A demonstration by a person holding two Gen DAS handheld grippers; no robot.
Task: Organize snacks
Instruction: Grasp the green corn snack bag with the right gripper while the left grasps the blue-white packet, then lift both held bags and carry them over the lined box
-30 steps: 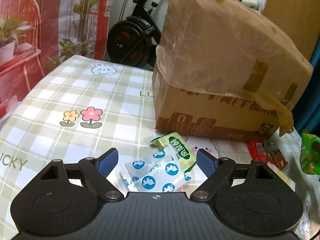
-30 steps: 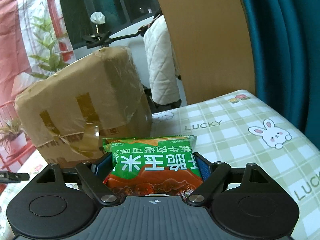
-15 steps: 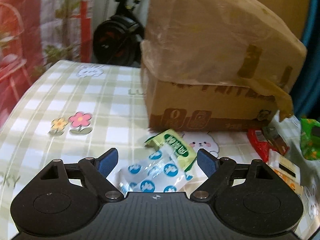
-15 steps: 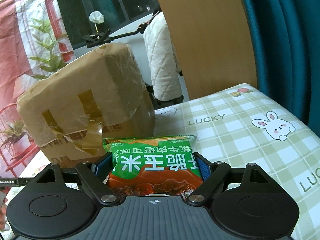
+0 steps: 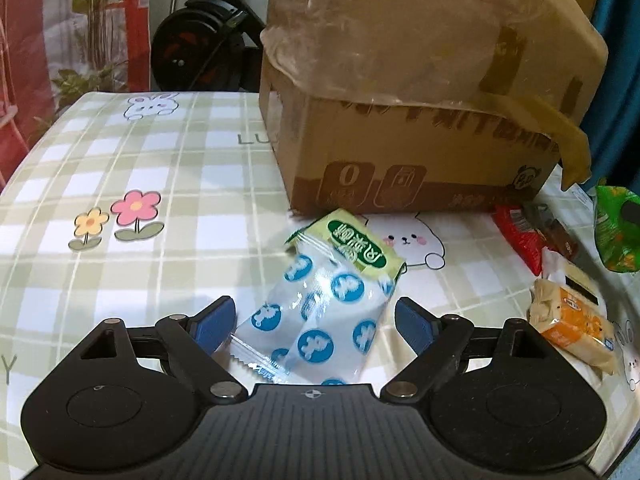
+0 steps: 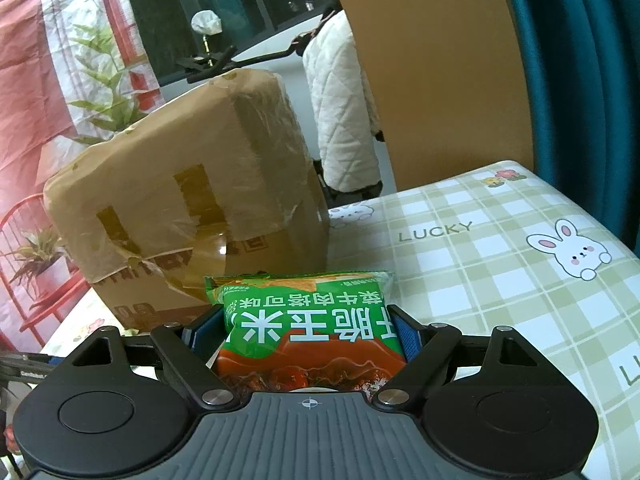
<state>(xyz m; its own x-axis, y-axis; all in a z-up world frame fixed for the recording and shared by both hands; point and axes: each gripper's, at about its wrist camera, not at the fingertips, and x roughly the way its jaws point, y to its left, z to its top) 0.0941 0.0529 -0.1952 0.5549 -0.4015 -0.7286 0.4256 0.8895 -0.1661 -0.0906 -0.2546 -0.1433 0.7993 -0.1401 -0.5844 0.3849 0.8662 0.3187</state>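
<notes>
My left gripper (image 5: 314, 320) is open, its blue pads on either side of a clear packet with blue dots (image 5: 320, 324) that lies on the checked tablecloth (image 5: 120, 152). A pale green packet (image 5: 356, 246) lies under the packet's far end. My right gripper (image 6: 302, 334) is shut on a green snack bag (image 6: 308, 328) and holds it above the table. The same green bag shows at the right edge of the left wrist view (image 5: 618, 228).
A large taped cardboard box (image 5: 420, 92) stands at the back of the table, also in the right wrist view (image 6: 188, 208). A red packet (image 5: 518, 236) and an orange packet (image 5: 572, 320) lie to the right. An exercise bike (image 5: 200, 40) stands behind the table.
My left gripper has moved forward so the blue-dotted packet sits deeper between its pads. My right gripper has kept hold of the green bag and drifted slightly.
</notes>
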